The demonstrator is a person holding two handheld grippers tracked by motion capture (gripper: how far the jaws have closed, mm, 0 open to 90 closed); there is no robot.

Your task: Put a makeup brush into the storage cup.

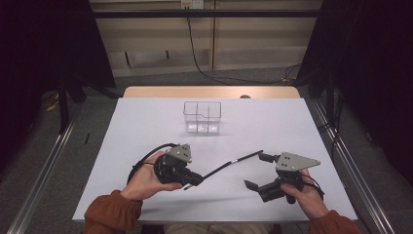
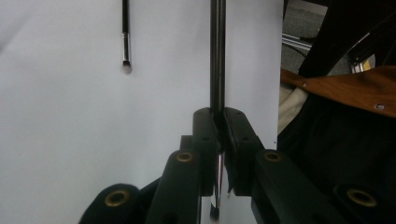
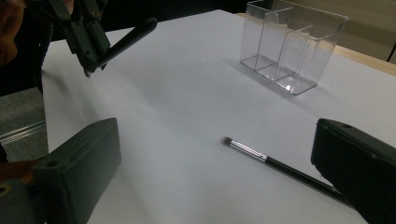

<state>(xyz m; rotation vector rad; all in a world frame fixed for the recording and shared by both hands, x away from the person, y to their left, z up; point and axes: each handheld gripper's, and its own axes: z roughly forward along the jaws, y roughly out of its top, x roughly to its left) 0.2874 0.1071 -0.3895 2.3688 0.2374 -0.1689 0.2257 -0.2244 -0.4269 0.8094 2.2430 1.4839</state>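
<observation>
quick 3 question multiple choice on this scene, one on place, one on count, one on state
1. Where is the loose brush?
a) in the organiser
b) in a gripper
c) flat on the table

2. How many compartments has the clear organiser?
a) three
b) one
c) six

3. The left gripper is:
a) open, empty
b) shut on a brush
c) shut on the organiser

Answers:
1 c, the loose brush lies on the white table.
2 a, dividers split the organiser in three.
3 b, the left gripper clamps a brush handle.
</observation>
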